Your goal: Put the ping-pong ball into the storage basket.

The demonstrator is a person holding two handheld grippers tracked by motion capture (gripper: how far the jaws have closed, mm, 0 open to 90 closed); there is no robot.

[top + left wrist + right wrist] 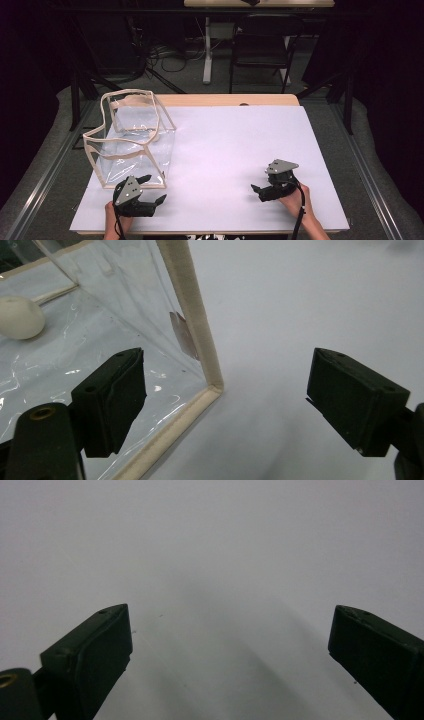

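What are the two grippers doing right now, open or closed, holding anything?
Left gripper: open, holding nothing, jaws either side of the clear bag's near corner.
Right gripper: open, empty, over the bare table.

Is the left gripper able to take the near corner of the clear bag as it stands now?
Probably yes. The left gripper is open beside the clear bag, whose trimmed corner stands between the jaws with nothing in the way.

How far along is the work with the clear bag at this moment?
Nothing looks done yet: the clear bag stands on the table, ungripped. In hand: the left tool, jaws open, sits at the bag's near corner. The right tool rests open, apart. Gripping the bag and everything after remains.
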